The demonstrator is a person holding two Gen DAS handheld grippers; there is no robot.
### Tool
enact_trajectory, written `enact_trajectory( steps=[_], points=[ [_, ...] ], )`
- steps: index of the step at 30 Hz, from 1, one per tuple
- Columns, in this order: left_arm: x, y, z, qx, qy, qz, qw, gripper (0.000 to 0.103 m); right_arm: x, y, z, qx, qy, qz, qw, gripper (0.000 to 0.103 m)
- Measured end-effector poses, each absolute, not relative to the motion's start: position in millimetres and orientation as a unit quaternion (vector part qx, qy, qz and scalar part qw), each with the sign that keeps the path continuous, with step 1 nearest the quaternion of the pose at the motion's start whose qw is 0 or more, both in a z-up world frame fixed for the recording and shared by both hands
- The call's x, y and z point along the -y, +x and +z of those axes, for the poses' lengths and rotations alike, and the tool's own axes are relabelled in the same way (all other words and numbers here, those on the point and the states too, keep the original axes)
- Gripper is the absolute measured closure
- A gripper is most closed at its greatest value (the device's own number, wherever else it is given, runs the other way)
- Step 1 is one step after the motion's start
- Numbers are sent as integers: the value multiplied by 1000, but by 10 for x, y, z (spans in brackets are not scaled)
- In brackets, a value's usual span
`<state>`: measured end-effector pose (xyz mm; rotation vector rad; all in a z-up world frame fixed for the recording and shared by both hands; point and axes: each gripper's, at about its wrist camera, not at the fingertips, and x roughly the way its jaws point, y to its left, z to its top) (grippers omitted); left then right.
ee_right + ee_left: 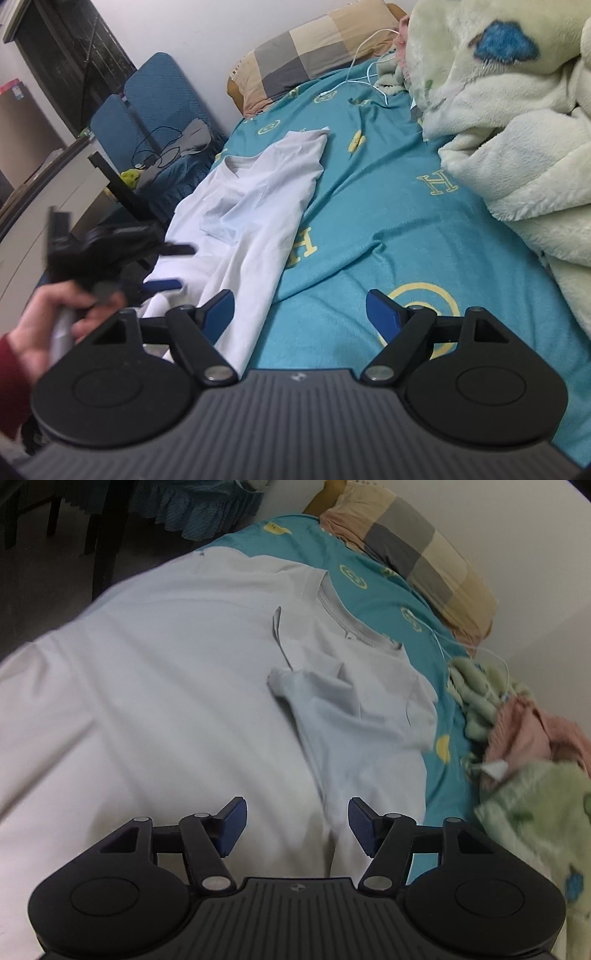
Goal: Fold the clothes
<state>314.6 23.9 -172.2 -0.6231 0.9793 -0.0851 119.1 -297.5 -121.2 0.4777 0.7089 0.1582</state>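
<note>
A white T-shirt (166, 686) lies on the teal bed sheet (373, 587), collar toward the pillow, with one sleeve (332, 701) folded over its body. My left gripper (295, 825) is open and empty, hovering just above the shirt's lower part. In the right wrist view the shirt (255, 206) lies left of centre. My right gripper (299, 314) is open and empty above the sheet (388, 221), beside the shirt's right edge. The left gripper (162, 266) also shows there, blurred, held by a hand over the shirt's left side.
A checked pillow (417, 542) lies at the head of the bed. A fluffy green blanket (509, 122) and pink cloth (532, 731) are heaped along the wall side. A white cable (365, 74) runs over the sheet. A blue chair (155, 110) stands beside the bed.
</note>
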Motion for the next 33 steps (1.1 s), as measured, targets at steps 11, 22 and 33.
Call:
enact_trajectory(
  steps=[11, 22, 33],
  points=[
    [73, 3649, -1692, -376, -189, -91, 902, 101, 3126, 1481, -1446, -349, 263, 77, 896, 23],
    [201, 3389, -1670, -425, -28, -43, 904, 83, 3185, 1506, -1499, -344, 272, 63, 896, 23],
    [644, 1400, -1116, -468, 38, -147, 870, 49, 3237, 1333, -1279, -310, 287, 68, 904, 23]
  ],
)
